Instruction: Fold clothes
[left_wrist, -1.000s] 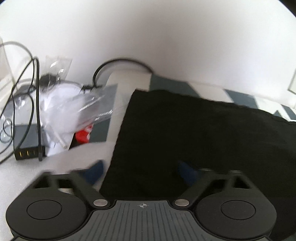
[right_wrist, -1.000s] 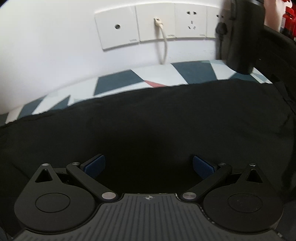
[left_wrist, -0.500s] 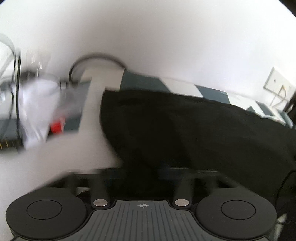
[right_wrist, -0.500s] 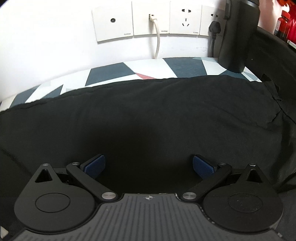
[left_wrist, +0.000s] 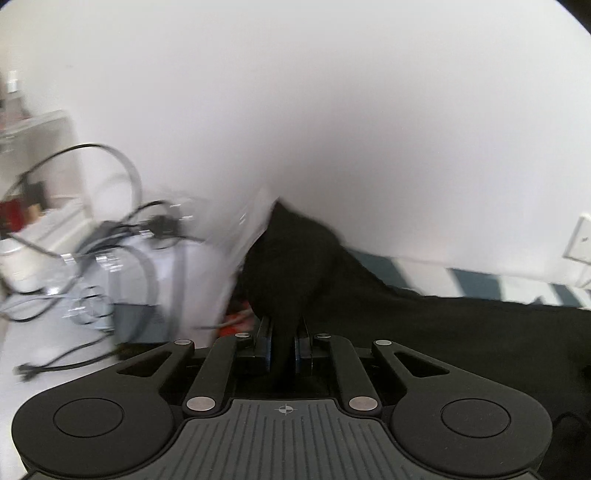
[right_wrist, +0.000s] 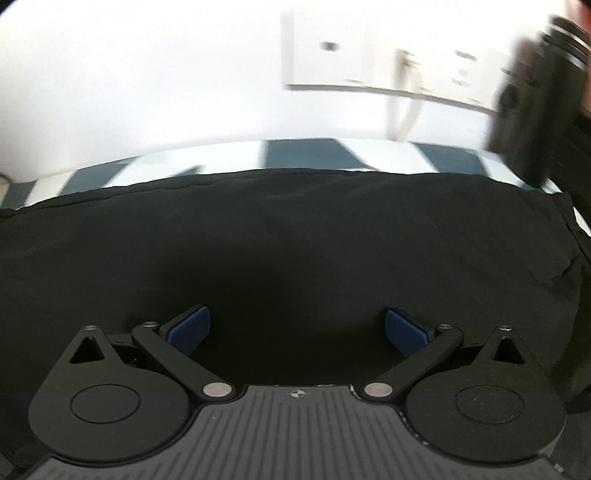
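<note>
Garment on table; cables left, seemingly beside it.

Garment: plain black, no print, in both views.
Desk cover: white with dark teal-blue angular shapes; a thin red sliver near its right end.
Left tongs: black arms, grey ribbed body, silver pivot pins, blue pads.
Right tongs: same black and grey, textured blue pads.
Wall: white.
Socket plates: white.
Cables: black, some grey.
Small blurred object at far left: red.
</note>
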